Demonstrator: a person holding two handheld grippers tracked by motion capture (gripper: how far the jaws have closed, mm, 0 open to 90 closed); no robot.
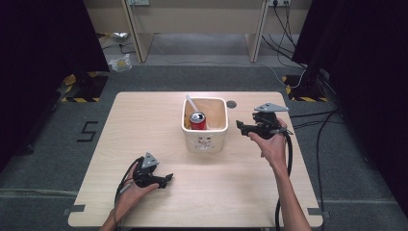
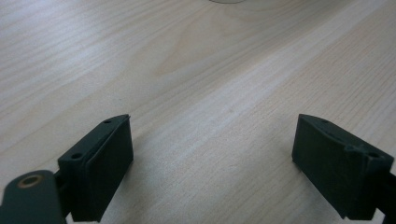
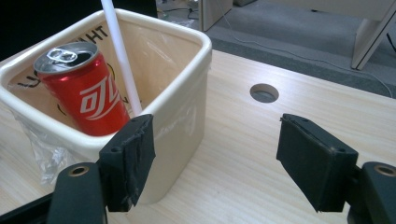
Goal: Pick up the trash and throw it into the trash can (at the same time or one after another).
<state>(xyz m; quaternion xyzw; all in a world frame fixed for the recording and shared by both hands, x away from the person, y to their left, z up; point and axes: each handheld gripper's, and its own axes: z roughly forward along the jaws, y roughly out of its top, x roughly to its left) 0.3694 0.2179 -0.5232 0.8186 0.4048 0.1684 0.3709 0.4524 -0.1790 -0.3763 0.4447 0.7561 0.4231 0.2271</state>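
Two grippers in my hands, both with nothing between the jaws. My right gripper (image 1: 243,128) hovers just beside the cream bin (image 1: 215,139), at its 3 o'clock, jaws spread wide. In the right gripper view the bin's near corner sits just behind one jaw. Red can (image 3: 84,95) stands upright inside the bin, a white stick (image 3: 120,51) leaning beside it. My left gripper (image 1: 166,181) rests low at the bin's 7 o'clock, well apart, jaws spread over bare table (image 2: 201,70).
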